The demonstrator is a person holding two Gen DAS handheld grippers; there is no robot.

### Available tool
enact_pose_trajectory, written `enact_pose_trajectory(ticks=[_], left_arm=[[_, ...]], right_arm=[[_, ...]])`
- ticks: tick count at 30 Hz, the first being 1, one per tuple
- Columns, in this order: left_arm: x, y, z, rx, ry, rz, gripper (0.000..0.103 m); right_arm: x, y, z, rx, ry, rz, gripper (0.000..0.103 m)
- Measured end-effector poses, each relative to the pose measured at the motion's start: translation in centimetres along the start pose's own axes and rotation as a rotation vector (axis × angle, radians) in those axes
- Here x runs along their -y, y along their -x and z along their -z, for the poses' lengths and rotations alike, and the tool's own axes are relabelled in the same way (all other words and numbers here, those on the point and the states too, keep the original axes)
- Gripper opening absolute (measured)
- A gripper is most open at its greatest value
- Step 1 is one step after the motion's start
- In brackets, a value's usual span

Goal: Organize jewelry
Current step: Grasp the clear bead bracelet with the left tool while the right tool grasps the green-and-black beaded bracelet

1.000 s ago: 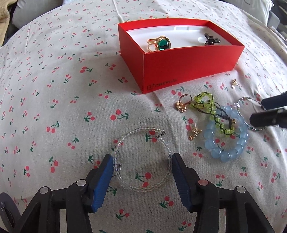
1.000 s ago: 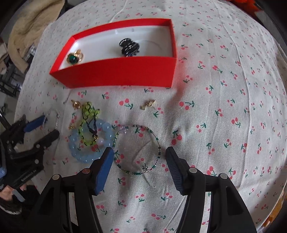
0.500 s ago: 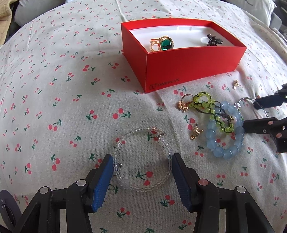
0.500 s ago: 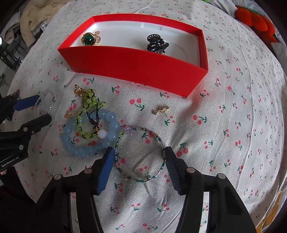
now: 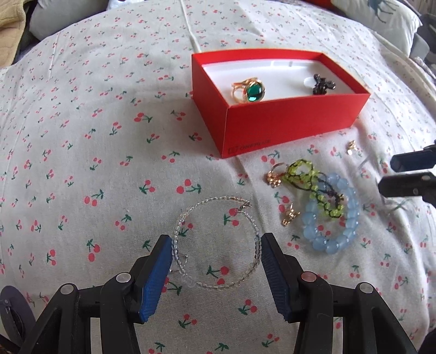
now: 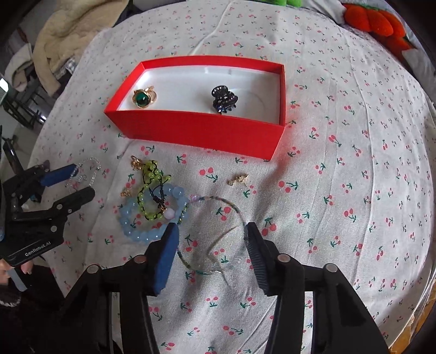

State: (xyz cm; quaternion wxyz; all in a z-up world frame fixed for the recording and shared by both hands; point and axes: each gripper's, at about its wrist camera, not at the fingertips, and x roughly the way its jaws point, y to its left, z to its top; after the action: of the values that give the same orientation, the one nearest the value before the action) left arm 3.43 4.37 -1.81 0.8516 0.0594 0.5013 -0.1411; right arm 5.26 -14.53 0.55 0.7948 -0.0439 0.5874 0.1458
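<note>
A clear bead bracelet point(image 5: 218, 201) lies on the cherry-print cloth, and my left gripper point(image 5: 215, 238) is shut on it, a blue pad against each side. My right gripper point(image 6: 211, 227) is closing on a thin dark-beaded bracelet point(image 6: 231, 205), which is bent, blurred and touches both pads. The red box point(image 5: 286, 122) holds a green-stone gold ring point(image 5: 252, 91) and a black hair clip point(image 5: 323, 84). A blue bead bracelet point(image 5: 329, 245) and a green bead bracelet point(image 5: 313, 188) lie tangled between the grippers.
Small gold pieces lie loose: a ring charm point(image 5: 273, 174), an earring point(image 5: 288, 217) and another earring point(image 6: 238, 179). A beige blanket point(image 6: 62, 35) is bunched at the far left. An orange plush toy point(image 6: 376, 21) sits at the far right.
The right jaws have narrowed around the thin bracelet, which went from a flat round ring to a bent, blurred shape. The left gripper keeps the same hold on the clear bracelet.
</note>
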Motion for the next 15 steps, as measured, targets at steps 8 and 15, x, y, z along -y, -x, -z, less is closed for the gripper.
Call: enact_pose_trajectory(ticks=[8, 15], left_arm=[[1.3, 1.2, -1.0, 0.032, -0.016, 0.029, 0.056], [2.2, 0.7, -0.8, 0.013, -0.043, 0.027, 0.056]], right_arm=[[-0.1, 0.0, 0.2, -0.002, 0.012, -0.006, 0.059], [-1.4, -2.2, 1.3, -0.082, 0.156, 0.069, 0.074]])
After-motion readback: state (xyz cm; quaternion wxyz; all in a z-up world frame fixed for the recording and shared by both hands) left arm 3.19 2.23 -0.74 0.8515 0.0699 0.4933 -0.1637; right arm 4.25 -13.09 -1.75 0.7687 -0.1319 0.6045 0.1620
